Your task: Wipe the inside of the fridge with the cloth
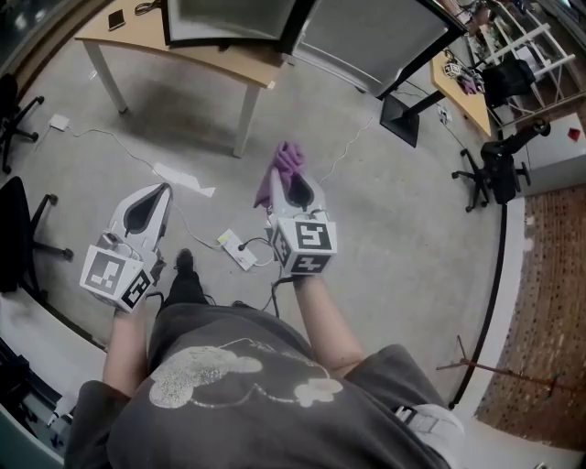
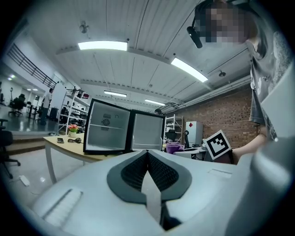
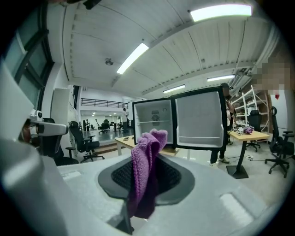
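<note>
A small black fridge (image 1: 229,23) stands on a wooden table, door (image 1: 375,41) swung open to the right; its white inside (image 3: 154,123) faces me. My right gripper (image 1: 286,183) is shut on a purple cloth (image 1: 279,174), which sticks up between its jaws (image 3: 146,159). My left gripper (image 1: 163,194) is shut with nothing in it, its jaws pressed together (image 2: 148,159). Both grippers hang over the floor, well short of the fridge.
The wooden table (image 1: 183,55) has white legs (image 1: 245,119). Cables and a white power strip (image 1: 238,249) lie on the concrete floor. Black office chairs (image 1: 18,234) stand at left. A second desk (image 1: 462,87) and a chair (image 1: 499,169) are at right.
</note>
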